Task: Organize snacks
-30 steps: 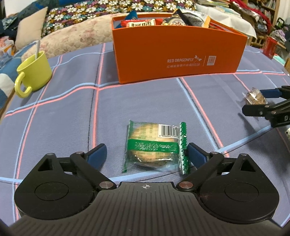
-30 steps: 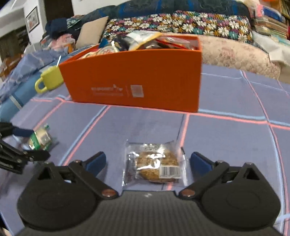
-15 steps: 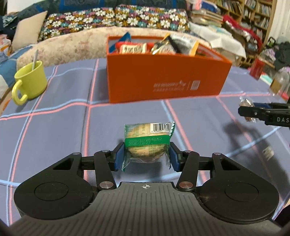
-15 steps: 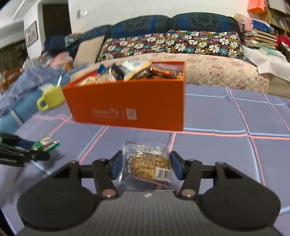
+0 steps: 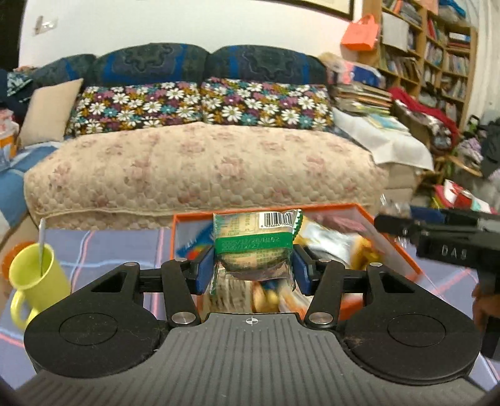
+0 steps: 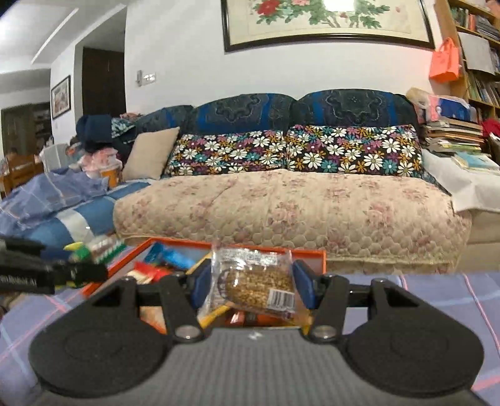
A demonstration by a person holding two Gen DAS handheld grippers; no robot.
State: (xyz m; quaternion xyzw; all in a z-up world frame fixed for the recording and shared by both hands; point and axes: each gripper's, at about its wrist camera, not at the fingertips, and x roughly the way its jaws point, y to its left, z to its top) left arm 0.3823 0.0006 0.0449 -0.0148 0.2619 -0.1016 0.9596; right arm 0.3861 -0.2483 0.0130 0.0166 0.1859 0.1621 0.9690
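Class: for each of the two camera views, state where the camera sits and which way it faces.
Left wrist: sits on the left gripper, facing the sofa over the orange box; its fingers clamp a green-wrapped snack.
Right wrist: sits on the right gripper, facing likewise; it clamps a clear-wrapped cookie.
Shared: box, sofa, each other's gripper.

White wall [image 6: 187, 47] with a framed flower painting [image 6: 325, 18] above a dark blue sofa [image 6: 293, 106]; floral cushions [image 6: 293, 150] and a beige pillow [image 6: 150, 153] along its back, quilted beige cover [image 6: 290, 206] on the seat. Bookshelves [image 5: 437, 53] at right, stacked books [image 6: 453, 134] beside the sofa, dark door [image 6: 103, 81] at left. Checked blue cloth [image 6: 437, 299] in the foreground
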